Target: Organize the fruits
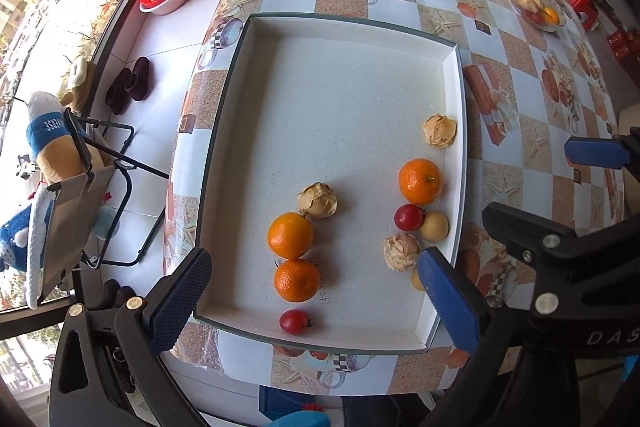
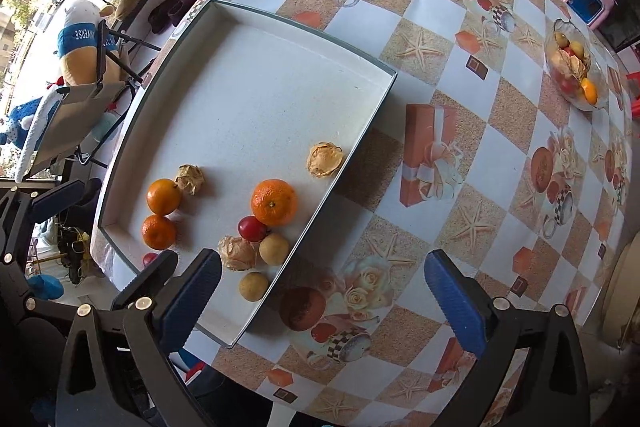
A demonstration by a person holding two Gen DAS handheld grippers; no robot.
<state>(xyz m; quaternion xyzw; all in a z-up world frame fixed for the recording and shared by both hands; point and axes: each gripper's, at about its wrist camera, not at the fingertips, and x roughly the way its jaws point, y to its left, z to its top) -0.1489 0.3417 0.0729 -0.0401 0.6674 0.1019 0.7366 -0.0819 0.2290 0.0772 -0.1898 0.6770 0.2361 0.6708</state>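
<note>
Both grippers hang above the worktop (image 2: 500, 39) with nothing in them, pointing down. The left gripper (image 1: 316, 291) has its jaws spread wide over the near end of the white tray (image 1: 340, 23); the right gripper (image 2: 324, 291) is just as wide, straddling the tray's near right wall so that one pad sits over the tray and the other over the patterned cloth.

The sorted fruit lies in two loose groups at the tray's near end. On the left, two oranges (image 1: 291, 235) sit one behind the other and touching, with a dried husk-like fruit (image 1: 317, 200) against the farther one and a small red fruit (image 1: 295, 321) near the front wall. On the right, along the wall, are a third orange (image 2: 274, 202), a red fruit (image 2: 251, 228), two pale round fruits (image 2: 274, 248) and two more husks, one of them (image 2: 325, 159) set farther back by itself.

What is left to sort appears to be in the glass bowl (image 2: 600, 95) at the far right of the worktop, well apart from the tray; its contents are small in both views, though yellow, red and orange pieces show. The bowl lies forward and to the right of both grippers, and the right one is clearly the nearer, so the next pick probably falls to it, with a reach across the open cloth. The fruits are round, so no long axis dictates how the jaws should turn.
</note>
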